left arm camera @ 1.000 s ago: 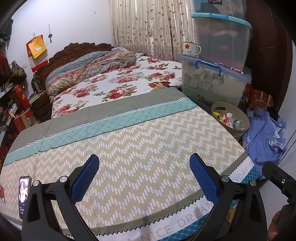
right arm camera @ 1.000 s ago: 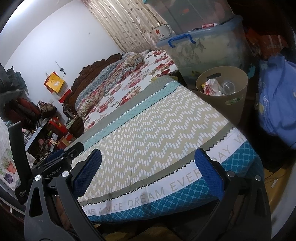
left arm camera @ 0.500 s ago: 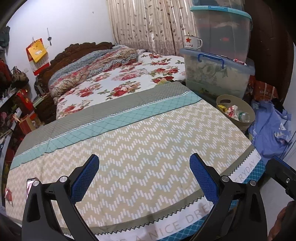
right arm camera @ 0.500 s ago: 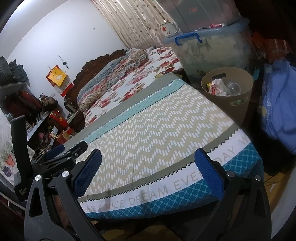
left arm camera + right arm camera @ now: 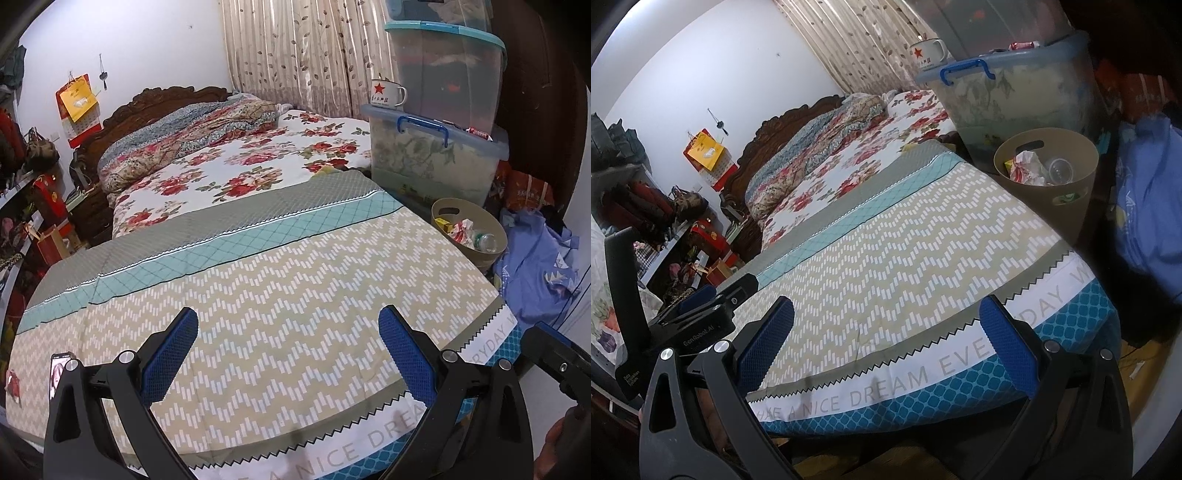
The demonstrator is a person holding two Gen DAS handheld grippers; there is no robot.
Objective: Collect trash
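Both gaping, empty grippers have drawn back above the zigzag bedspread [image 5: 280,295] beside the wastebasket [image 5: 1067,206]

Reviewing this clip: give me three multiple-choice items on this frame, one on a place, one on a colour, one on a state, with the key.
1. Where does the trash bin stand?
A. on the bed
B. on the floor beside the bed, in front of the stacked storage boxes
C. under the curtain

2. What colour is the star on the enamel mug?
A. red
B. blue
C. green

3. How do the left gripper and right gripper stand?
A. both shut on trash
B. one holds a bottle
C. both with jaws open, empty

Key: B, the bin sits below the boxes at the bedside; A, the star shows red; C, only bedspread shows between the pads.
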